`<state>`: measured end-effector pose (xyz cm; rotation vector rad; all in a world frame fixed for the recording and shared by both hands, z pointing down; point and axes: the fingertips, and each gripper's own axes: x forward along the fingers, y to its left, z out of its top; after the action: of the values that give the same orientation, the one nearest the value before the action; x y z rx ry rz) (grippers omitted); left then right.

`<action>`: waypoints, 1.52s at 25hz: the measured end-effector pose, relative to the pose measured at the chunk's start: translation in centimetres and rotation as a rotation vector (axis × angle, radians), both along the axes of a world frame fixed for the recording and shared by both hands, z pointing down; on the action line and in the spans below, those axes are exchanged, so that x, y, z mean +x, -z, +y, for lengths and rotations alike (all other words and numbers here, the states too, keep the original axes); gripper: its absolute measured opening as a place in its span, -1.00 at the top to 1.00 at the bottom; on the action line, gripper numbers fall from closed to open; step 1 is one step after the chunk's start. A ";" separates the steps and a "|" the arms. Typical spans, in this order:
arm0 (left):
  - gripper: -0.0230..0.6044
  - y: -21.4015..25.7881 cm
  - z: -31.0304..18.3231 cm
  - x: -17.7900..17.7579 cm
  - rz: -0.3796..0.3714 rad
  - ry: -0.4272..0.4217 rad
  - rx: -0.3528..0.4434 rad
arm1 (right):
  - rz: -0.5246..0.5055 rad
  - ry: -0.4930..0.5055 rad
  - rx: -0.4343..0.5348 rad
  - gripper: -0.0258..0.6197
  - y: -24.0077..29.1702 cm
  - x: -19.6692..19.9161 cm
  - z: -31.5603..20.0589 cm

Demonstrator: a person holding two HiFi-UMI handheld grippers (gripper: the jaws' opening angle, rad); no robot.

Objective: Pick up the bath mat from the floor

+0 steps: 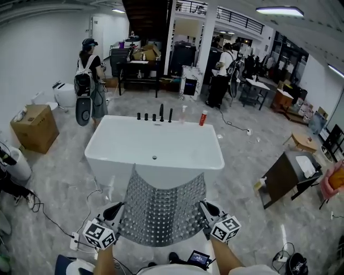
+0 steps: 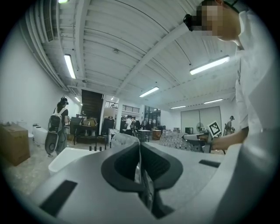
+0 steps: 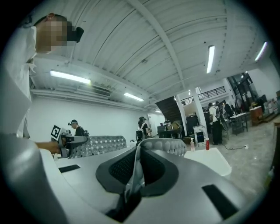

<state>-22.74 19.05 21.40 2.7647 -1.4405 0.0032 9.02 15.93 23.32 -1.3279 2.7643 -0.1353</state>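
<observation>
Jaws of left gripper (image 1: 119,208) and right gripper (image 1: 204,207) each pinched on a side edge of the bath mat (image 1: 161,212), held up, stretched crosswise between them, near the bathtub (image 1: 99,140).

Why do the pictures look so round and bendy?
Left gripper view and right gripper view: a wide lens curves the ceiling beam and blackens the corners. Head view: the bathtub rim bows, and the ceiling light glares white.

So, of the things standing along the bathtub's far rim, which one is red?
The red bottle at the row's right end. The pale bottle beside it is nearly colourless, and the tap fittings left of that are black.
</observation>
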 end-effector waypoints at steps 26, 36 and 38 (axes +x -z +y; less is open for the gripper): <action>0.87 1.9 3.1 8.2 0.043 -0.031 0.027 | -0.008 -0.009 0.092 0.80 0.1 7.4 4.5; 0.87 1.0 3.4 10.6 0.076 -0.049 0.006 | -0.006 -0.041 0.074 0.80 -0.6 9.8 5.1; 0.87 1.2 3.5 10.3 0.077 -0.045 0.012 | -0.005 -0.040 0.077 0.80 -0.4 9.6 5.1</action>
<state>-12.45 22.57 20.16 2.7730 -1.3646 -0.1092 18.58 21.02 23.69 -1.3601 2.7070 -0.0293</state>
